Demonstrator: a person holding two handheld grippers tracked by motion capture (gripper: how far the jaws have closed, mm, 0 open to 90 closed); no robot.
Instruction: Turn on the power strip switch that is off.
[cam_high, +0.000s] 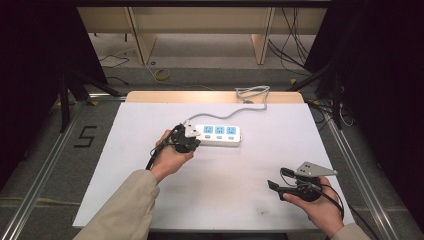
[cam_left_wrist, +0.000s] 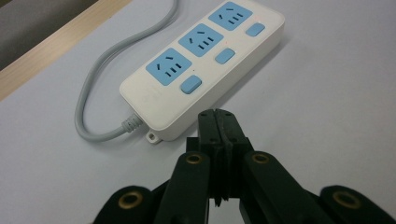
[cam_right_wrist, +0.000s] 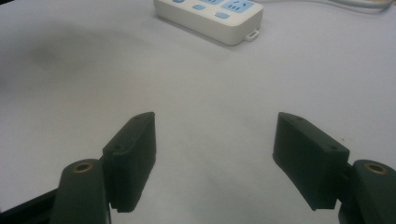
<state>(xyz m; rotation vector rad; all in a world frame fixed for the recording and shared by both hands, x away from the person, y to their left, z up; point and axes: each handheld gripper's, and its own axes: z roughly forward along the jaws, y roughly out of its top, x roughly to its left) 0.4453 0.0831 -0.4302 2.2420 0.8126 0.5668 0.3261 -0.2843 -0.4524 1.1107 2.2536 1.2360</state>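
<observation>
Now power strip (cam_high: 218, 135) lies flat mid-table on white sheet (cam_high: 150, 200), grey cord (cam_left_wrist: 95, 100) trailing off far edge. Left gripper (cam_left_wrist: 218, 117) clenched, nothing between jaws, tips just beside strip's cord end. Right gripper (cam_right_wrist: 215, 158) released, jaws wide, well apart near front edge. Strip likely light, rigid, smooth plastic, may skid; best grasp across narrow sides. Cord bendy, may drag. Dark curtains, wooden desk (cam_high: 200, 22) behind.
</observation>
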